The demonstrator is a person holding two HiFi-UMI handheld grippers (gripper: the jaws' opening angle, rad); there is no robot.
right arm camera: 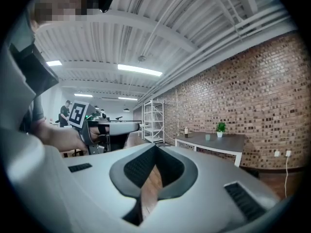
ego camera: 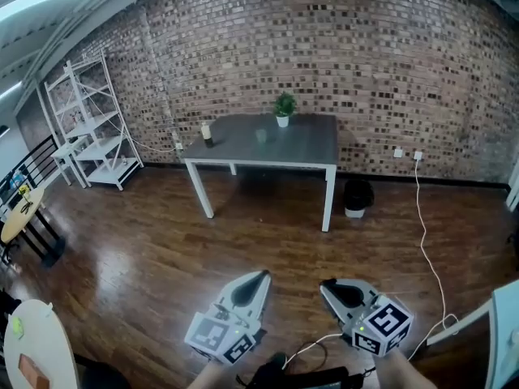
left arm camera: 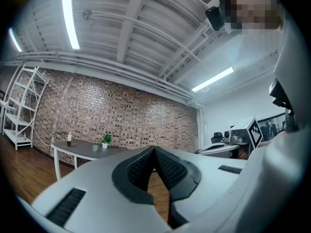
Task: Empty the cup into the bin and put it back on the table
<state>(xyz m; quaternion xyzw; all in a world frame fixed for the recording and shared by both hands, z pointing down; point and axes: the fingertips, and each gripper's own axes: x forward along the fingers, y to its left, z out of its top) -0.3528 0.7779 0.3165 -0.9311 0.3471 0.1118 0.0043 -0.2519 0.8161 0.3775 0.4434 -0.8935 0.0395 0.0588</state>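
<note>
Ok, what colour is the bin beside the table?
The bin is black with a pale base; best in the head view.

Open-plan, loft-style office or studio.

A long exposed brick wall [ego camera: 349,55], a dark polished wood floor [ego camera: 162,250] and a white beamed ceiling [left arm camera: 146,28] with strip lights [left arm camera: 70,16] frame the room. A grey table [ego camera: 304,148] stands against the brick with a potted plant [ego camera: 283,109] at its back edge. White shelving [ego camera: 91,124] fills the left corner, wall sockets [ego camera: 408,154] sit low on the brick, and a dark office chair [left arm camera: 217,138] shows further off.
</note>
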